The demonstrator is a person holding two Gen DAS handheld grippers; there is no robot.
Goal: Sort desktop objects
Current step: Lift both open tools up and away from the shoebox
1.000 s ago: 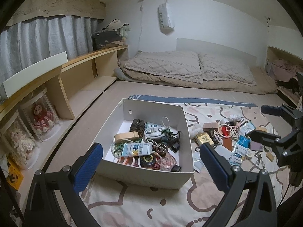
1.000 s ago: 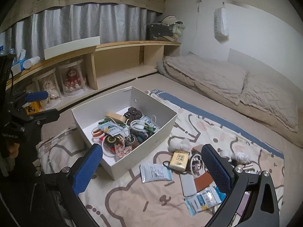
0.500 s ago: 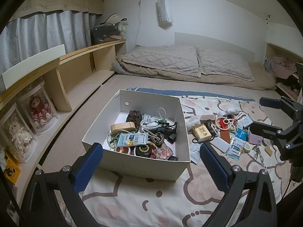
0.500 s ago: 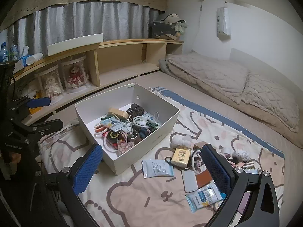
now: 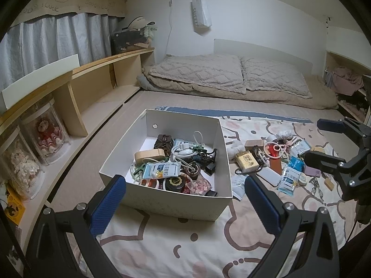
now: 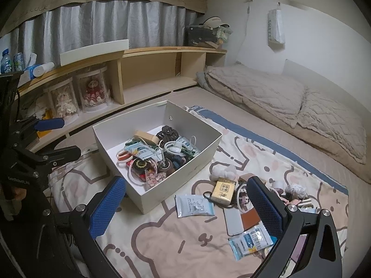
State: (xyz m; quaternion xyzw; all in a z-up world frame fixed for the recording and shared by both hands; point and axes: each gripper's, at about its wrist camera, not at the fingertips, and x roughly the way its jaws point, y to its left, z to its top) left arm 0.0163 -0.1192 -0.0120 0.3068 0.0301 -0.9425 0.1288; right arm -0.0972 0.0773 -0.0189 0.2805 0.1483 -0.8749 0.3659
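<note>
The white box (image 5: 176, 205) sits open on the cartoon-print blanket (image 5: 185, 243) spread over the bed, its long axis running from the near edge away toward the two pillows (image 5: 231, 76) at the headboard wall. It is already heaped with small things: a tan oblong case (image 5: 149, 155), a coiled white cable (image 5: 183, 150), a dark hair claw (image 5: 164, 140) and a blue-and-white packet (image 5: 162, 170). To the right of the box, close beside its long wall, a loose scatter lies on the blanket: a yellow carton (image 6: 223, 191), a flat pale sachet (image 6: 193, 205) lying nearest the box wall, a white slab (image 6: 234, 220) and a blue-white pouch (image 6: 251, 242).

The left hand-held gripper (image 5: 185, 205) hangs above the near end of the box with its blue pads spread wide and nothing between them. The right hand-held gripper (image 6: 187, 205) is likewise spread and empty, poised over the sachet and carton.

There is bare blanket in front of the box and open mattress on its left up to the wooden shelf (image 5: 92, 69), where two dolls in clear cases (image 5: 46, 134) stand.

The left wrist view shows the right-hand end of the scatter and a cluttered nook beyond (image 5: 345, 83). The right wrist view alone shows water bottles (image 6: 5, 61) on the shelf top.
</note>
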